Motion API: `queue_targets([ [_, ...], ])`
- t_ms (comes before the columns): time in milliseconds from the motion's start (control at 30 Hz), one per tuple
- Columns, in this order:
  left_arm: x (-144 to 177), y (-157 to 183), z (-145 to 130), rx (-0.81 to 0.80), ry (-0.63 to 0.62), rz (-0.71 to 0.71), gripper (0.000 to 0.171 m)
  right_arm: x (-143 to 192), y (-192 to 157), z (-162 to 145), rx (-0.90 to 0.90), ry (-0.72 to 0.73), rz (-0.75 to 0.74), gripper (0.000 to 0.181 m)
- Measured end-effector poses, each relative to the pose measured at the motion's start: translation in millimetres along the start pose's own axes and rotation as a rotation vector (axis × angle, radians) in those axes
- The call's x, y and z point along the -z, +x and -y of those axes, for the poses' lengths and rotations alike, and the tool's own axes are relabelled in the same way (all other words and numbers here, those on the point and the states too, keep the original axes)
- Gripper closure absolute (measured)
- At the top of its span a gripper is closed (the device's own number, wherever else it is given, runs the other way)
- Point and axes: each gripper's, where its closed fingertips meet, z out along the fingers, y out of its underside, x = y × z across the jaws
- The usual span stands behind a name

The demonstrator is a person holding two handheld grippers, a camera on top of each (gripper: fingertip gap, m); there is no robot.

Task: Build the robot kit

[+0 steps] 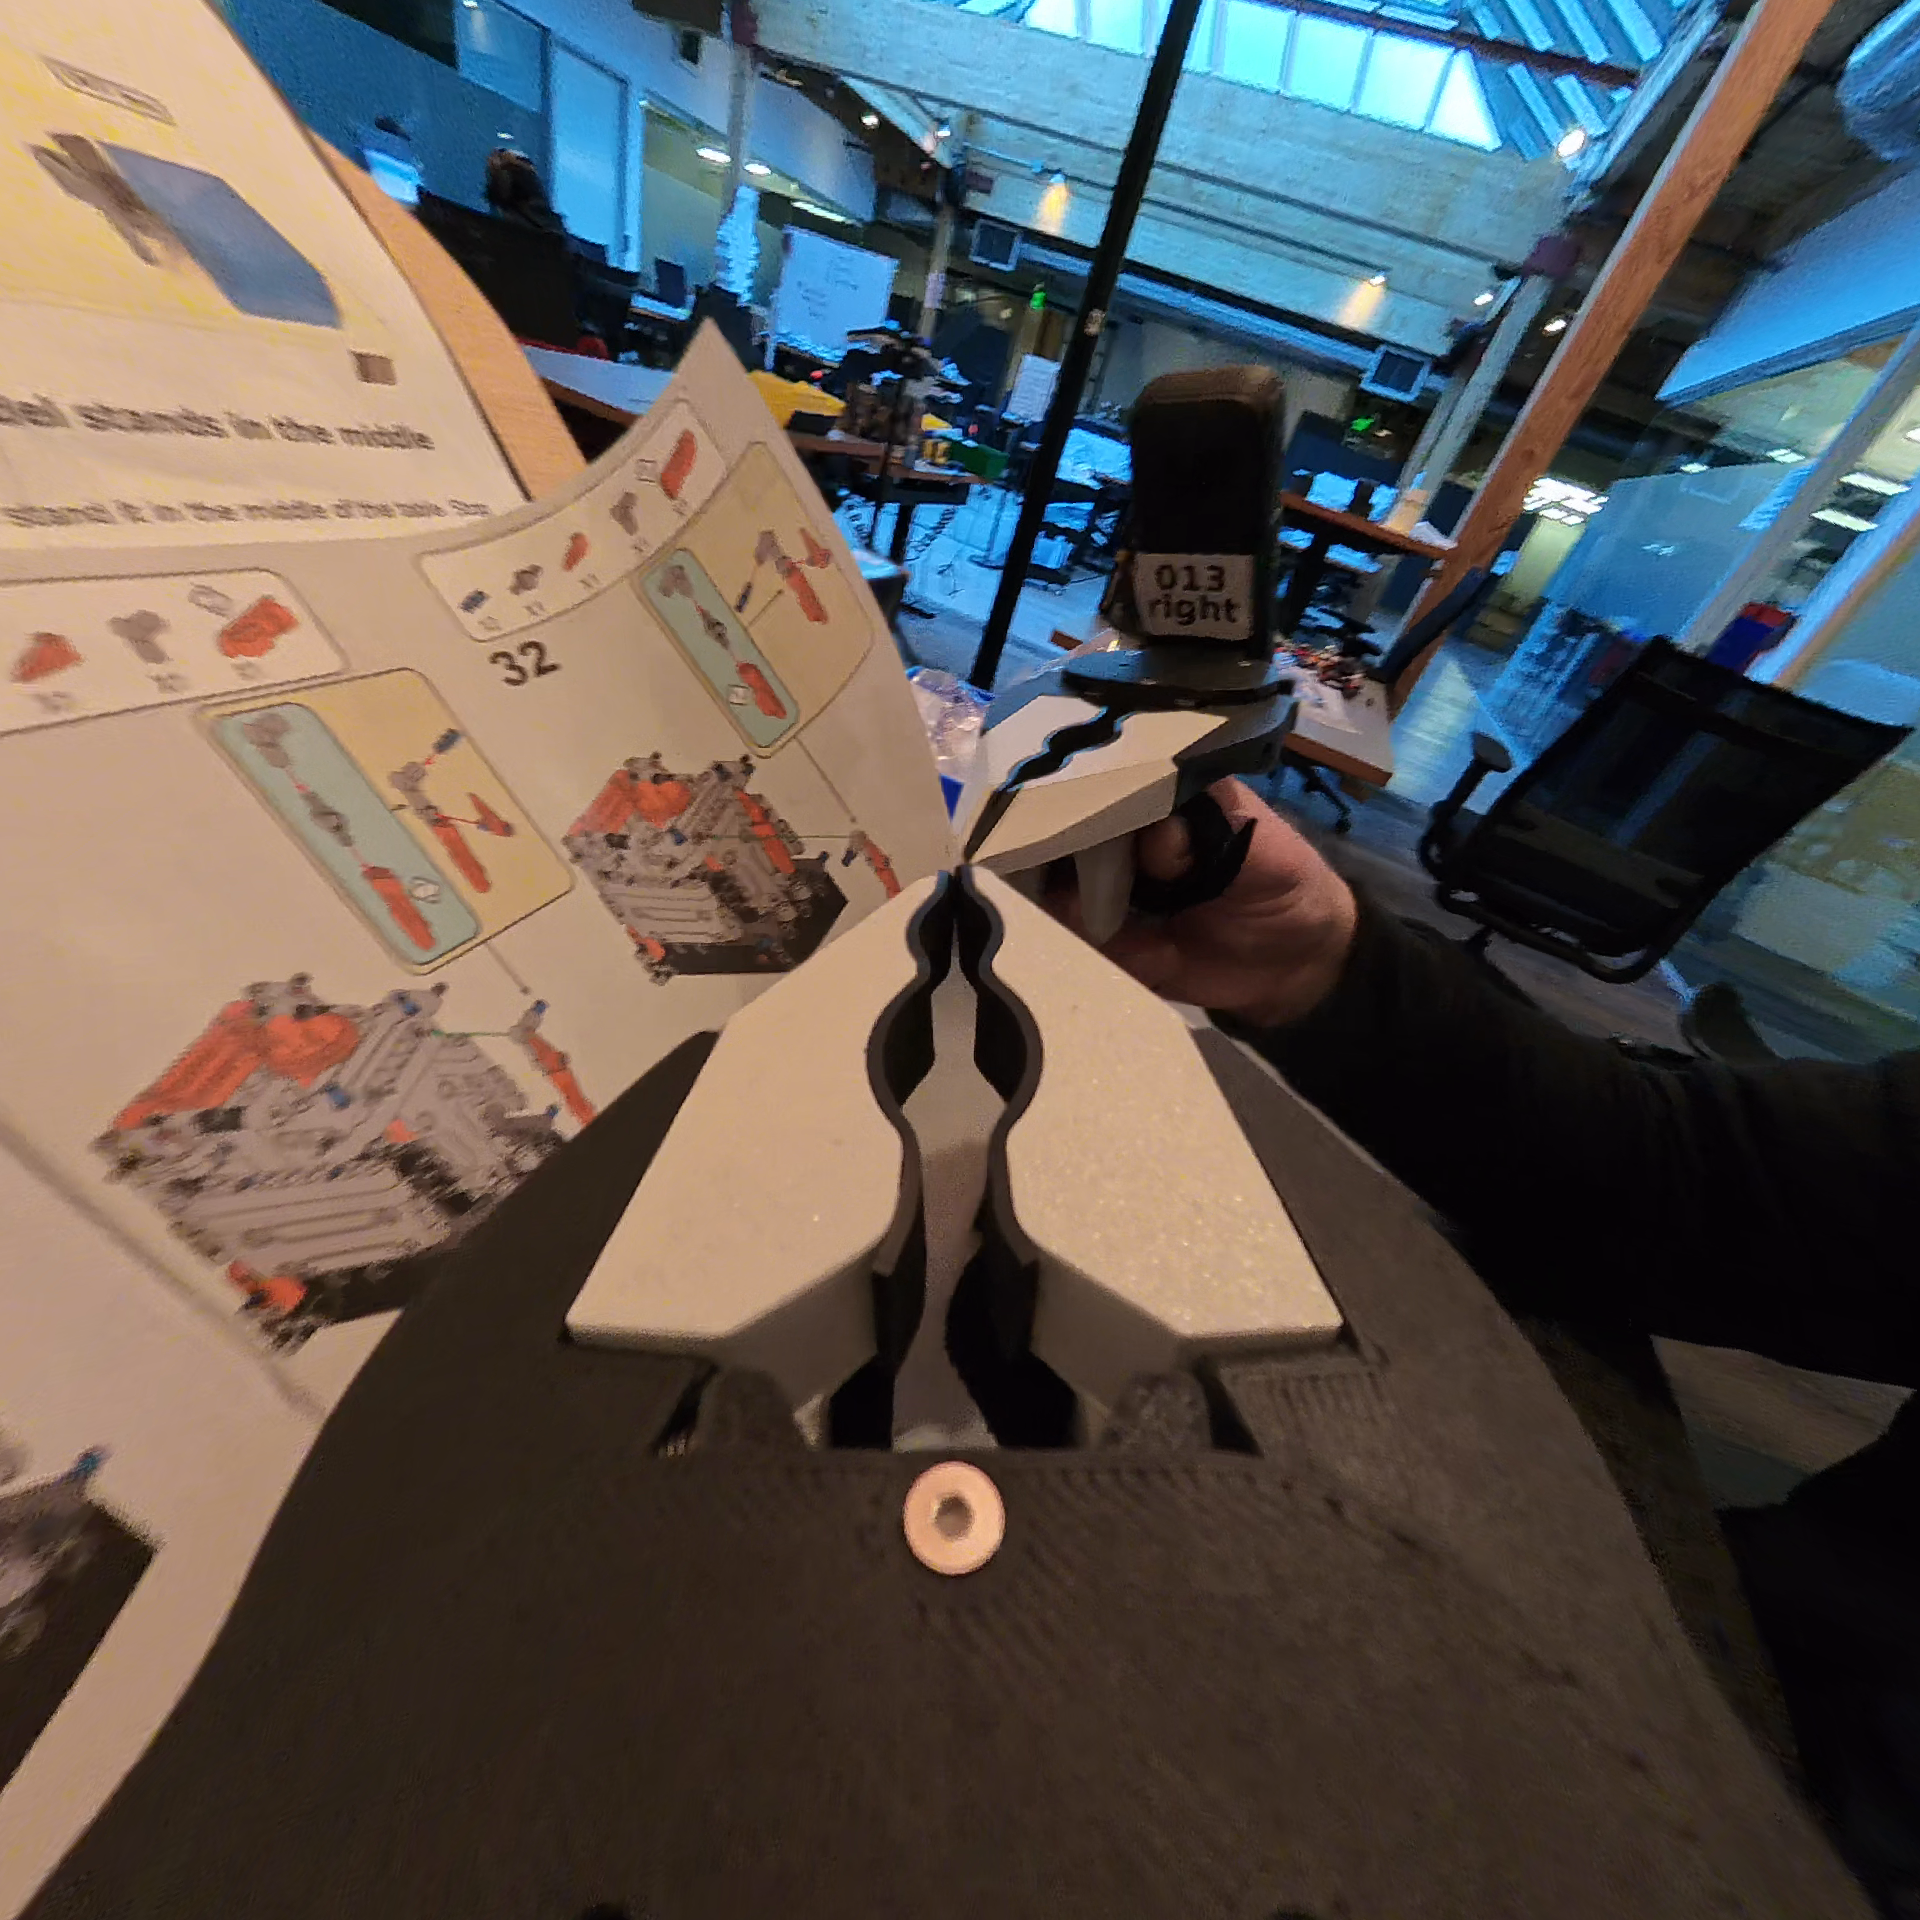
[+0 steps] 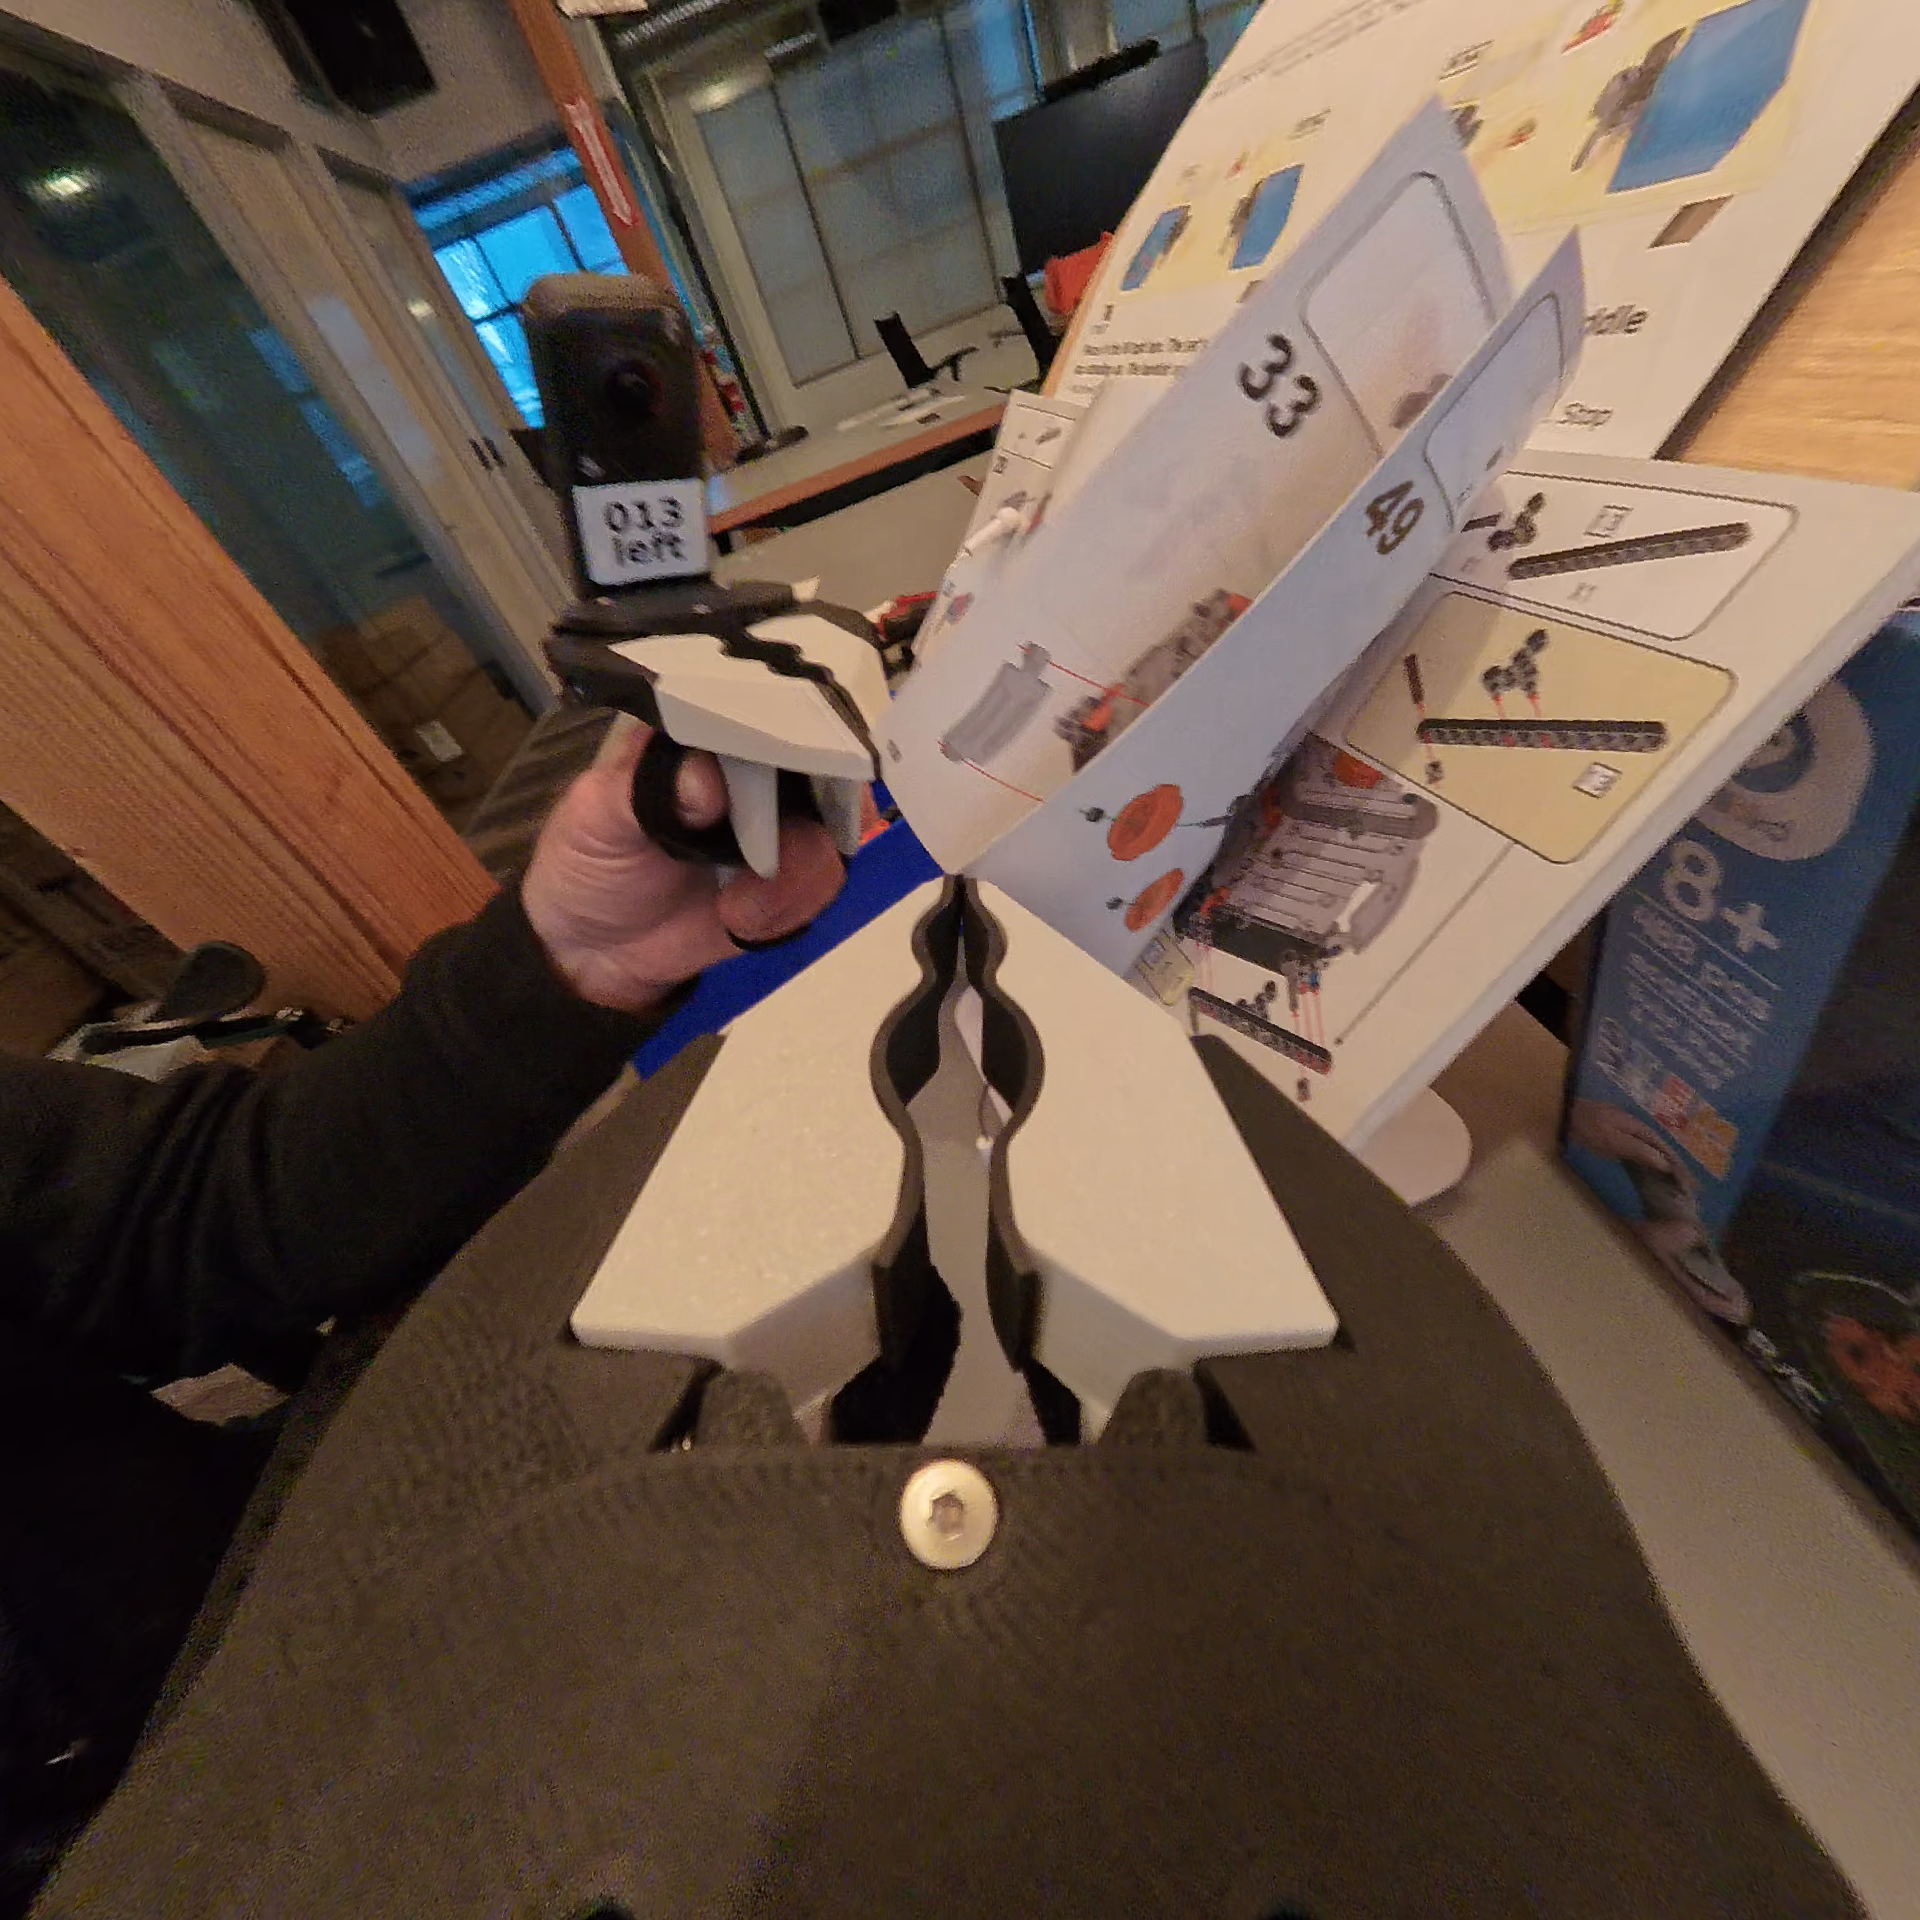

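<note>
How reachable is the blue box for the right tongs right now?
Probably not yet: the right tongs are shut on a booklet page, so occupied. Otherwise the blue box stands near on their right, nothing between.

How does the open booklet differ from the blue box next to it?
The booklet leans open on a white stand, while the box stands closed on the table. The booklet is pale with drawings; the box is dark blue. Two booklet pages are lifted, their edges at the shut left gripper and right gripper; nothing touches the box. Both bear printed pictures.
</note>
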Motion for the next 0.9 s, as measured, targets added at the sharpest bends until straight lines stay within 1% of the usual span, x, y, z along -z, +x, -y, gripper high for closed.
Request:
queue_targets([
  [67, 10, -4, 3, -0.023, -0.031, 0.056, 0.171, 3, 5, 0, 0.021, -0.016, -0.044, 0.181],
  [233, 43, -17, 15, -0.063, -0.094, 0.215, 0.171, 14, 13, 6, 0.081, -0.031, -0.148, 0.166],
  [333, 67, -22, 21, -0.063, -0.116, 0.281, 0.171, 23, 19, 13, 0.156, -0.044, -0.255, 0.158],
  [433, 93, -28, 25, -0.046, -0.127, 0.336, 0.171, 31, 11, 28, 0.287, -0.041, -0.359, 0.156],
  [500, 109, -33, 27, -0.028, -0.12, 0.363, 0.171, 29, -2, 35, 0.363, -0.057, -0.387, 0.155],
  [600, 130, -38, 29, 0.0, -0.107, 0.391, 0.171, 14, -23, 38, 0.457, -0.088, -0.401, 0.154],
  [667, 142, -41, 29, 0.012, -0.1, 0.404, 0.171, -3, -37, 37, 0.488, -0.119, -0.371, 0.153],
  [767, 157, -46, 26, 0.033, -0.092, 0.423, 0.171, -40, -48, 30, 0.472, -0.171, -0.304, 0.149],
  [900, 178, -55, 21, 0.048, -0.087, 0.478, 0.171, -95, -48, 16, 0.44, -0.224, -0.232, 0.143],
])
